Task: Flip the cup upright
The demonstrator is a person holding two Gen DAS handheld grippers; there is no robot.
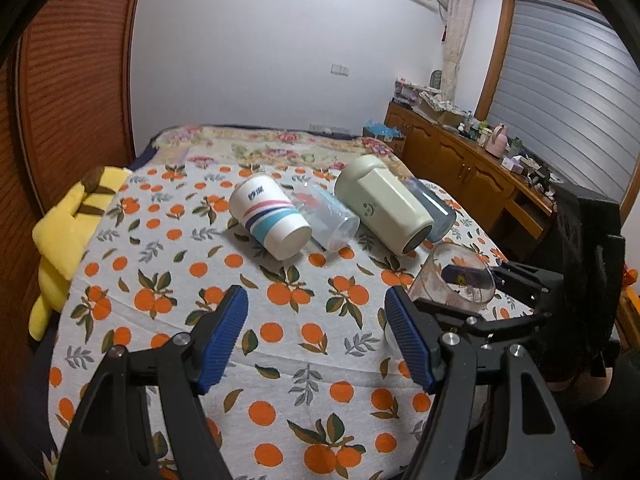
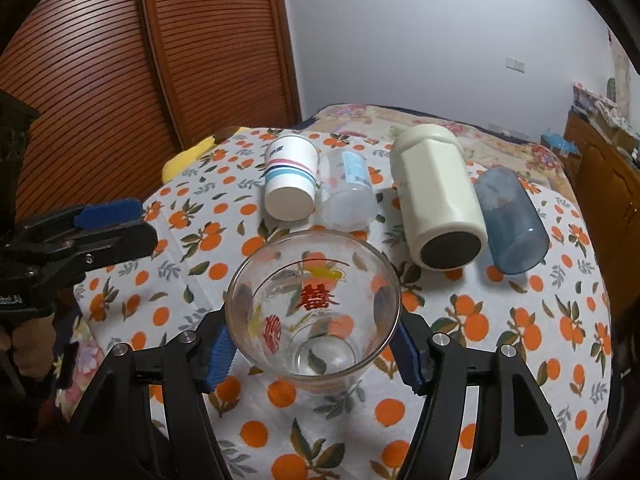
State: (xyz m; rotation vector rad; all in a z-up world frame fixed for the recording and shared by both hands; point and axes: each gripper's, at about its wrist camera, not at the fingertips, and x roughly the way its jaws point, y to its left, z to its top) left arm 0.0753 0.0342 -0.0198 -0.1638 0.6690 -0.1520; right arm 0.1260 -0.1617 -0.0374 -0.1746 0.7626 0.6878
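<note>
My right gripper (image 2: 314, 346) is shut on a clear glass cup with red and yellow print (image 2: 312, 304); the cup is mouth up, tilted a little, just above the orange-print cloth (image 2: 520, 360). The same glass (image 1: 452, 280) and right gripper (image 1: 460, 300) show at the right of the left wrist view. My left gripper (image 1: 316, 338) is open and empty over the cloth, left of the glass. Lying on their sides beyond: a striped paper cup (image 2: 290, 184), a clear plastic cup (image 2: 348, 192), a cream flask (image 2: 438, 204) and a blue tumbler (image 2: 512, 220).
A yellow plush toy (image 1: 68, 232) lies at the cloth's left edge. A wooden slatted wardrobe (image 2: 120, 60) stands on the left. A wooden sideboard (image 1: 480, 168) with clutter runs along the right under a window.
</note>
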